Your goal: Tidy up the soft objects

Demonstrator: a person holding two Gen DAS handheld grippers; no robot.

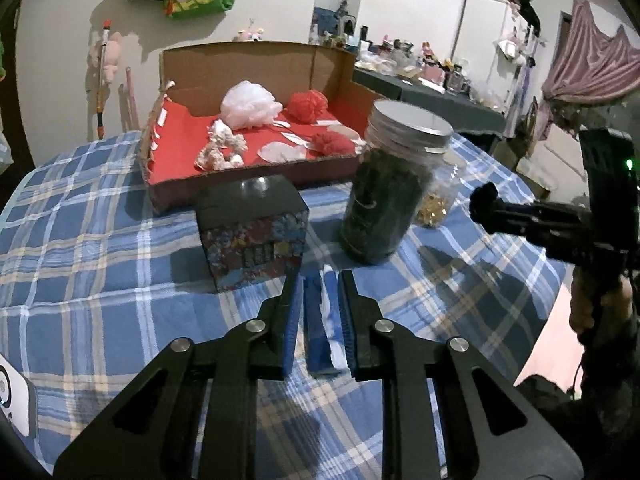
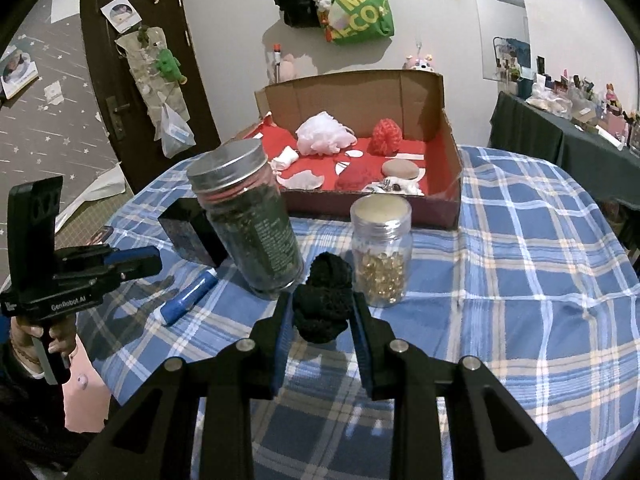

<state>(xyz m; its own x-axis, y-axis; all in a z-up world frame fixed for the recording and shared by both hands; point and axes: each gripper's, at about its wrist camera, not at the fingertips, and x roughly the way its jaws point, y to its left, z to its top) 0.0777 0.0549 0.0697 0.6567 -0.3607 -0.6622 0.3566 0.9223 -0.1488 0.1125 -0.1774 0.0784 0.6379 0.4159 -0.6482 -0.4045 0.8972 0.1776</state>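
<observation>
blue plaid cloth [image 2: 500, 264] is covering the round table, with white walls, a dark door and a green hanging bag [image 2: 360, 8] sitting in the background. right gripper [image 2: 322, 316] is pointing down toward the cloth, its jaws closing snugly on a black knitted soft ball [image 2: 322, 308], pads pressing both its sides, the ball sitting lifted between the fingers. just ahead of that gripper, to the left, a tall dark-filled jar [image 2: 250, 216] with a metal lid is standing upright; just ahead to the right, a small jar of golden capsules [image 2: 380, 252] is standing. farther ahead, a cardboard box [image 2: 448, 168] with a red lining is lying open, already holding a white mesh pouf [image 2: 324, 134], a red knitted ball [image 2: 386, 132], a flatter red piece and some white bits. left gripper [image 1: 320, 312] is seen off to the right gripper's left, held by a hand [image 2: 44, 336]. its jaws are standing nearly closed with nothing pinched; a blue and white tube [image 1: 320, 320] is lying on the cloth below, showing through the narrow gap. ahead and left of the left gripper, a small box with a colourful printed side [image 1: 252, 236] is sitting, with the dark jar ahead to its right.
</observation>
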